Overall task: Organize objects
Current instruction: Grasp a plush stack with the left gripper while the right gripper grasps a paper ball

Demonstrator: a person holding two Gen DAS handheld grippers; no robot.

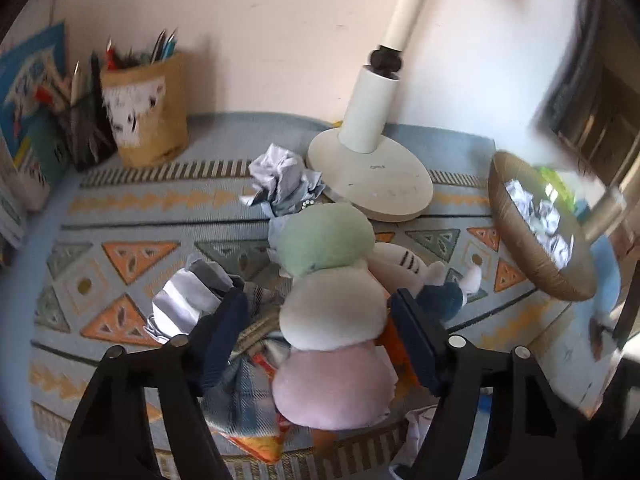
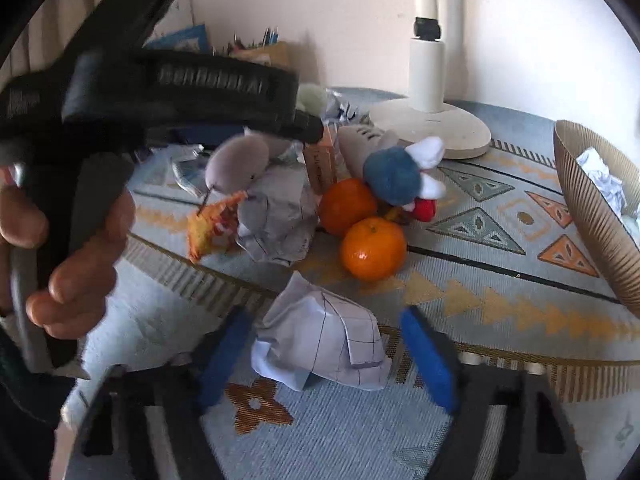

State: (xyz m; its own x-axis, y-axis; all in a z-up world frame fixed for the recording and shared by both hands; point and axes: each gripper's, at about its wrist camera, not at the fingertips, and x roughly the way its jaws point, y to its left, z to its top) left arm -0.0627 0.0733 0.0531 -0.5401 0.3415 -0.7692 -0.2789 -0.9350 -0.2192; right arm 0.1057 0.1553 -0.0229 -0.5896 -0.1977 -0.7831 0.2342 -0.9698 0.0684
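My left gripper (image 1: 320,312) is open, its blue pads either side of a pastel plush toy (image 1: 332,308) with green, white and pink segments; whether the pads touch it I cannot tell. My right gripper (image 2: 324,344) is open around a crumpled sheet of squared paper (image 2: 324,344) lying on the patterned cloth. Two oranges (image 2: 372,248) sit just beyond, next to a blue and white plush (image 2: 400,176). More crumpled paper (image 1: 280,176) lies by the lamp base. The left gripper and the hand holding it (image 2: 80,216) fill the left of the right wrist view.
A woven basket (image 1: 536,236) holding crumpled paper stands tilted at the right, also in the right wrist view (image 2: 592,216). A white lamp base (image 1: 372,172) sits at the back. A tan pen holder (image 1: 144,108) and books are at the back left.
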